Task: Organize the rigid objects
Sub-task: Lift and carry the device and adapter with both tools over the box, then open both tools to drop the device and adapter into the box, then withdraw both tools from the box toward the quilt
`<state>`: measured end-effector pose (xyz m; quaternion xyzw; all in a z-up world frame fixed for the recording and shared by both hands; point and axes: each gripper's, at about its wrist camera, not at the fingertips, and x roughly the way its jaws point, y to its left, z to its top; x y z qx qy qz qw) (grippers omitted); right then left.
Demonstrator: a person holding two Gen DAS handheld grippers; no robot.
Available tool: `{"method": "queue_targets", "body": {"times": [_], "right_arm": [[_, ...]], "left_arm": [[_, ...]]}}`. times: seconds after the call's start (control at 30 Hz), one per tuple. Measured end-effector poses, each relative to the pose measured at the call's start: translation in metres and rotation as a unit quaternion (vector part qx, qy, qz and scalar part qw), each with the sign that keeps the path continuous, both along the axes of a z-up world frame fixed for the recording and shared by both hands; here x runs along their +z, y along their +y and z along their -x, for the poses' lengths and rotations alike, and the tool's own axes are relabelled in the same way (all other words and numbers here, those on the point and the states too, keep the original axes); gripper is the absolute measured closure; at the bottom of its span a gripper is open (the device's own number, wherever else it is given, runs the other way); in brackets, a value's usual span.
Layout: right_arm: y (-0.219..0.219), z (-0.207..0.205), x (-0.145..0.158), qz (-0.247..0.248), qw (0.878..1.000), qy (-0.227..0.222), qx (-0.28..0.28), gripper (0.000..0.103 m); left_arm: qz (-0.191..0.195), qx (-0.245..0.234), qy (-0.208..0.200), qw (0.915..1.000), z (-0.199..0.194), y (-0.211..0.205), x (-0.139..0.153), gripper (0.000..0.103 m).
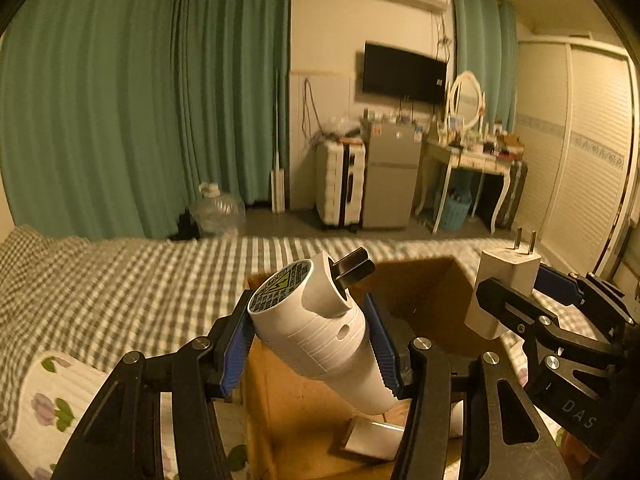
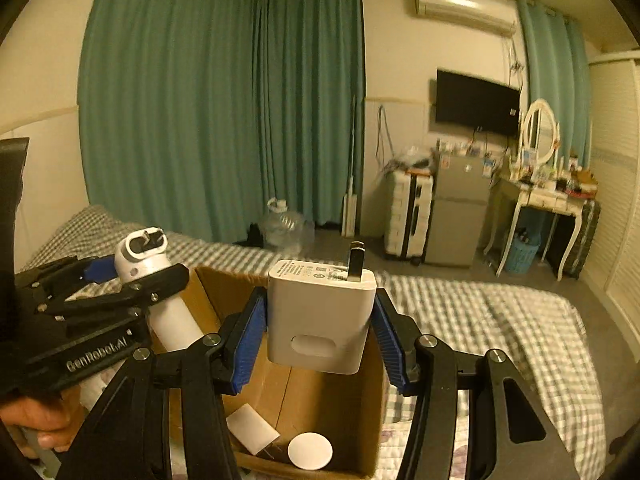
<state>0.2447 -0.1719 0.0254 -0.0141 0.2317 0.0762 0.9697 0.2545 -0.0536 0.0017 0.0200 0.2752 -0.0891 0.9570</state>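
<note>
Left gripper, low centre of the left wrist view, pinching a white cylindrical plastic device with a round warning sticker between blue ribbed pads, above the open brown cardboard box on the grey-and-white checked bedspread. Right gripper, low centre of its own view, clamping a white rectangular plug-in charger, prongs up, over the same box. On the box floor at the bottom of that frame: a flat white round disc and a white rectangular piece.
</note>
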Motion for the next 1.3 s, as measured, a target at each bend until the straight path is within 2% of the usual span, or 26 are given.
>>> {"method": "queue_targets", "body": {"times": [0.23, 0.4, 0.5, 0.73, 0.77, 0.83, 0.87, 1.07, 1.17, 1.3], "right_arm": [[-0.006, -0.037, -0.05, 0.015, 0.998, 0.064, 0.003, 0.051], [-0.007, -0.047, -0.079, 0.013, 0.995, 0.103, 0.004, 0.051], [-0.002, -0.047, -0.084, 0.035, 0.994, 0.103, 0.006, 0.051], [0.002, -0.039, -0.089, 0.044, 0.991, 0.125, 0.016, 0.051], [0.001, -0.035, -0.085, 0.045, 0.992, 0.12, 0.013, 0.05], [-0.002, -0.025, -0.071, 0.044, 0.994, 0.099, 0.002, 0.037], [-0.004, -0.022, -0.065, 0.043, 0.995, 0.092, -0.002, 0.034], [-0.022, -0.001, -0.022, 0.028, 0.997, 0.063, -0.034, 0.033], [-0.024, 0.017, 0.002, 0.017, 0.998, 0.044, -0.046, 0.032], [-0.025, 0.043, 0.036, -0.01, 0.998, 0.012, -0.056, 0.024]], "left_arm": [[-0.023, -0.015, 0.061, 0.9977, -0.027, -0.012, -0.038, 0.049], [-0.012, -0.025, 0.084, 0.9961, -0.032, -0.015, -0.047, 0.048], [-0.023, -0.021, 0.092, 0.9952, -0.034, -0.017, -0.048, 0.048], [-0.031, -0.016, 0.105, 0.9938, -0.038, -0.019, -0.044, 0.045], [-0.036, -0.012, 0.111, 0.993, -0.039, -0.019, -0.043, 0.045], [-0.033, -0.007, 0.11, 0.9934, -0.035, -0.018, -0.034, 0.045], [-0.03, -0.005, 0.107, 0.9938, -0.033, -0.017, -0.028, 0.045], [-0.007, 0.008, 0.075, 0.9972, -0.009, -0.005, 0.018, 0.045], [-0.001, 0.019, 0.045, 0.9988, 0.01, 0.003, 0.049, 0.045], [0.022, 0.022, 0.019, 0.9994, 0.037, 0.011, 0.085, 0.045]]}}
